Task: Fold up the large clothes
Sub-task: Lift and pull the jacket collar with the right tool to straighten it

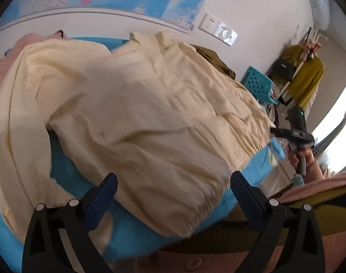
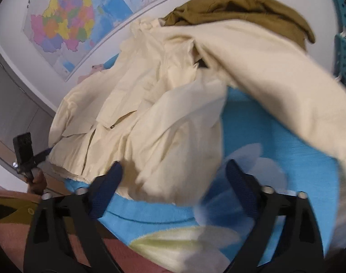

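A large cream jacket (image 1: 132, 104) lies spread on a blue bed cover (image 1: 132, 234). My left gripper (image 1: 173, 182) is open just above the jacket's hem at the near edge. In the right wrist view the same jacket (image 2: 150, 113) lies bunched, with one sleeve (image 2: 286, 86) stretched out to the right. My right gripper (image 2: 173, 170) is open over the jacket's near hem, holding nothing. The right gripper also shows in the left wrist view (image 1: 295, 134) beyond the bed's right edge, and the left gripper shows in the right wrist view (image 2: 25, 152) at the far left.
An olive garment (image 2: 236, 9) lies behind the jacket, and a pink one (image 1: 4, 63) lies at the far left. A teal perforated basket (image 1: 259, 84) and a clothes rack with a yellow top (image 1: 304, 77) stand by the wall. A map (image 2: 66, 20) hangs above.
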`<state>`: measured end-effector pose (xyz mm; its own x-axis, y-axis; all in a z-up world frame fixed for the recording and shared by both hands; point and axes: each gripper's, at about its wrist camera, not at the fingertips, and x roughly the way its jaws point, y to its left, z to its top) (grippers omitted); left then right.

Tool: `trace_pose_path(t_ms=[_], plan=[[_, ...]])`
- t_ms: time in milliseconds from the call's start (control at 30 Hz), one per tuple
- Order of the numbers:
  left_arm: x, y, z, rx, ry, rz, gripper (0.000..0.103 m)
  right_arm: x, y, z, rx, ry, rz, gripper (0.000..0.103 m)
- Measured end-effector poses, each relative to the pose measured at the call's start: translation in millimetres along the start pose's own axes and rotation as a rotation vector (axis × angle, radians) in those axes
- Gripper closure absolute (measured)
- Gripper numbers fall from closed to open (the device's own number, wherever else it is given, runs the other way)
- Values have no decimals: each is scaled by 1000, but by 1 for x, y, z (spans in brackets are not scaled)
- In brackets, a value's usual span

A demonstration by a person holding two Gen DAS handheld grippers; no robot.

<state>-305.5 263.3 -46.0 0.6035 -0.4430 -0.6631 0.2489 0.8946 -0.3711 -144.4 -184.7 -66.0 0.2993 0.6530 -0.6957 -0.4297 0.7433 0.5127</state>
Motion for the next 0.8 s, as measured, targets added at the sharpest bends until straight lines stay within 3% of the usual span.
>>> trace_pose_path(t_ms=[67, 133, 200, 233, 300, 333, 367, 400, 467, 533, 567, 600, 667, 700, 767, 800], plan=[[7, -8, -8, 16, 32, 15, 7, 8, -2, -1, 25, 7, 34, 57], [23, -17, -18, 34, 96, 14, 7, 9, -3, -4, 45, 2, 85, 72], [43, -26, -22, 57, 132, 81, 7, 4, 0, -8, 70, -19, 129, 81], [45, -32, -21, 85, 105, 117, 11, 1, 1, -10, 87, -30, 160, 84], [44, -31, -14, 57, 65, 164, 47, -9, 4, -15, 108, -48, 204, 86], [41, -23, -10, 16, 56, 182, 86, -13, 10, -16, 111, -58, 221, 86], [32, -9, -5, -46, 49, 168, 94, -21, 19, -17, 107, -83, 267, 87], [23, -2, -3, -80, 26, 162, 95, -28, 27, -17, 98, -102, 296, 87], [6, 1, -2, -71, -12, 234, 96, -39, 42, -19, 70, -119, 331, 87], [-3, 4, -2, -70, -23, 277, 95, -29, 53, -24, 33, -75, 278, 84], [-1, 5, -2, -60, 2, 290, 89, -17, 47, -27, 65, -26, 239, 77], [7, 2, -3, -28, 47, 353, 84, -8, 40, -28, 89, 11, 214, 72], [19, -11, -4, 54, 108, 431, 76, -2, 24, -31, 134, 36, 126, 48], [18, -16, -5, 87, 97, 440, 74, -6, 21, -31, 140, 26, 124, 42], [-6, -28, -4, 135, -3, 381, 49, -22, 16, -30, 139, -21, 110, 29], [-18, -32, -3, 150, -55, 344, 46, -38, 11, -28, 146, -71, 98, 27]])
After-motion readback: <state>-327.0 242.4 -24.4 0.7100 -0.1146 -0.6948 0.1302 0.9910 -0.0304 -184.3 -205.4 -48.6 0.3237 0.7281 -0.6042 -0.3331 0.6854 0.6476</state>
